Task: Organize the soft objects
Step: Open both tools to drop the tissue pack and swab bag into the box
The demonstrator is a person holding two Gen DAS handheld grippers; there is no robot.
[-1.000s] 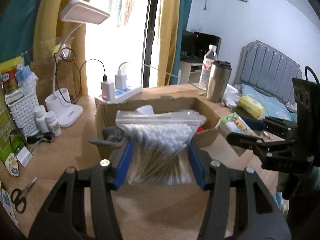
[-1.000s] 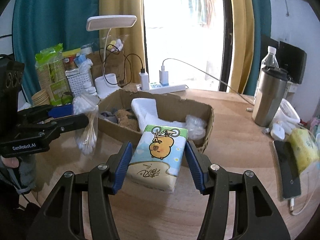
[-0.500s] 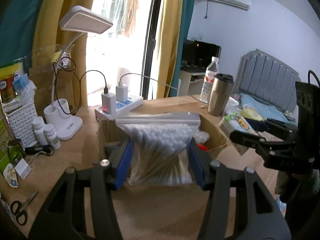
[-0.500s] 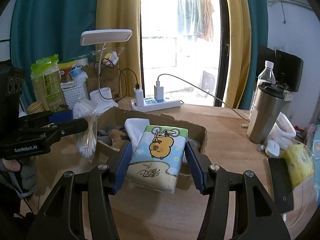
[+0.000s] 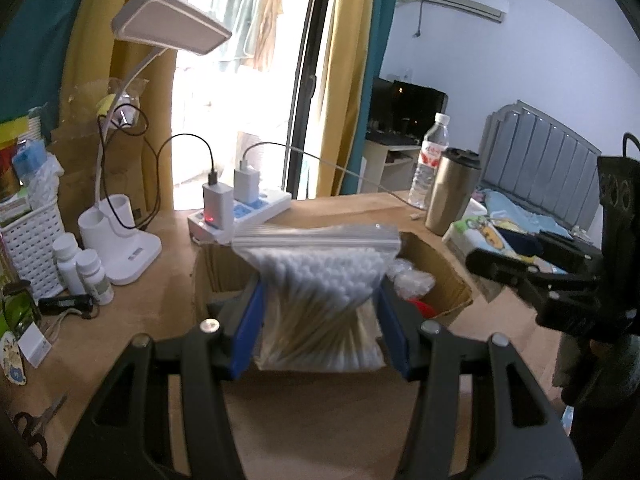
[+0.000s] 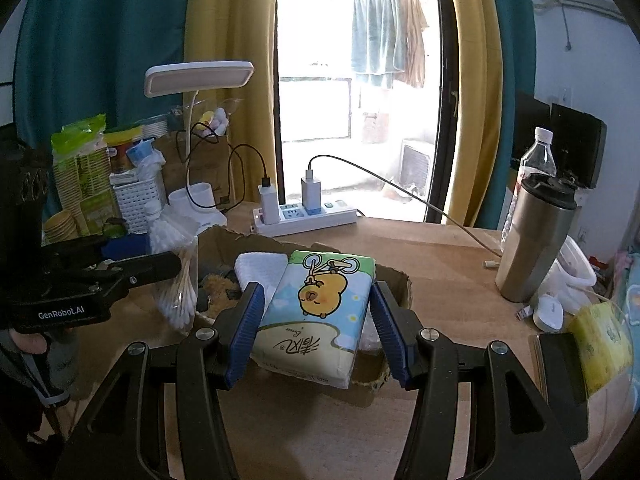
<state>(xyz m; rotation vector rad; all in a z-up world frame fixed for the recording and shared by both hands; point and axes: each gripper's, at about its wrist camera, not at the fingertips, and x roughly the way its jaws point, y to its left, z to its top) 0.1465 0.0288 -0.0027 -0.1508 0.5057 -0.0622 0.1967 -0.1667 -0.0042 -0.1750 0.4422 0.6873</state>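
In the left wrist view, the clear zip-top bag of white cotton swabs (image 5: pixel 320 300) is filling the centre and hiding most of the open brown cardboard box (image 5: pixel 436 264) behind it, so only a crumpled clear wrapper and a bit of something red are showing inside at centre right. The left gripper (image 5: pixel 320 322), at lower centre, is clamping the bag by its sides between blue pads (image 5: pixel 246 332), the jaws standing as wide as the bag. The light wooden tabletop (image 5: pixel 160 308) is running across the frame, with a white desk lamp (image 5: pixel 132 216) at upper left, a white power strip (image 5: pixel 244 216) behind the box, and a steel tumbler (image 5: pixel 452 192) at right before a grey headboard; the other gripper is cut off by the right edge. In the right wrist view, the right gripper (image 6: pixel 318 330) at lower centre is squeezing a soft tissue pack printed with a cartoon capybara (image 6: pixel 320 312), which is hanging over the near wall of the box (image 6: pixel 400 280) and covering much of its contents; a folded white towel (image 6: pixel 260 266) and something brown and fuzzy are peeking out to its left. The swab bag (image 6: pixel 178 280) is hanging at centre left from the left gripper (image 6: pixel 136 268), beside the box's left end. Teal and yellow curtains are framing a bright glass door behind.
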